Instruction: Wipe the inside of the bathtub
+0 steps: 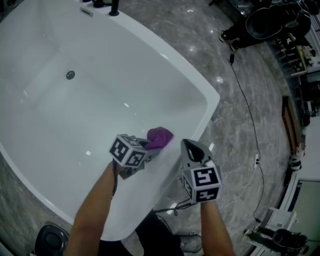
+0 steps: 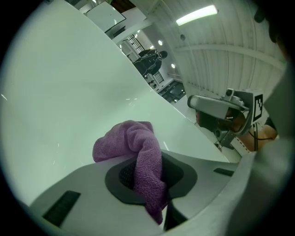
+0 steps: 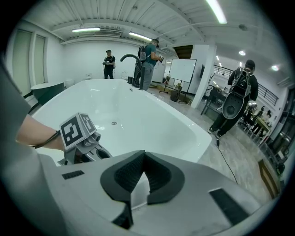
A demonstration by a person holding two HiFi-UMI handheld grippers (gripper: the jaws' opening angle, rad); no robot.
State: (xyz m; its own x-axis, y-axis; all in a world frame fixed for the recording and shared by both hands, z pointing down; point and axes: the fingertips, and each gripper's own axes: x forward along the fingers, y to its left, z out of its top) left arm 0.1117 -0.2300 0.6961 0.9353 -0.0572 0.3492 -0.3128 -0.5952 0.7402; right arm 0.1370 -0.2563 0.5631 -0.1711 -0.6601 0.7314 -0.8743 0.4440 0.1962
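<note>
The white bathtub (image 1: 45, 125) fills the left of the head view, its drain (image 1: 70, 75) on the floor near the far end. My left gripper (image 1: 151, 147) is inside the tub by the near right wall, shut on a purple cloth (image 1: 160, 137) that bunches ahead of its jaws against the wall. In the left gripper view the cloth (image 2: 138, 147) hangs clamped in the left gripper (image 2: 148, 174) against the tub wall (image 2: 69, 92). My right gripper (image 1: 189, 146) hovers over the near rim beside it, shut and empty. The right gripper (image 3: 143, 161) faces along the tub (image 3: 152, 120).
A black faucet (image 1: 105, 5) stands on the tub's far rim. Grey marble floor (image 1: 240, 75) surrounds the tub, with a thin cable (image 1: 248, 115) and black equipment (image 1: 270, 22) to the right. Several people (image 3: 148, 62) stand beyond the tub. A dark round object (image 1: 50, 240) lies near my feet.
</note>
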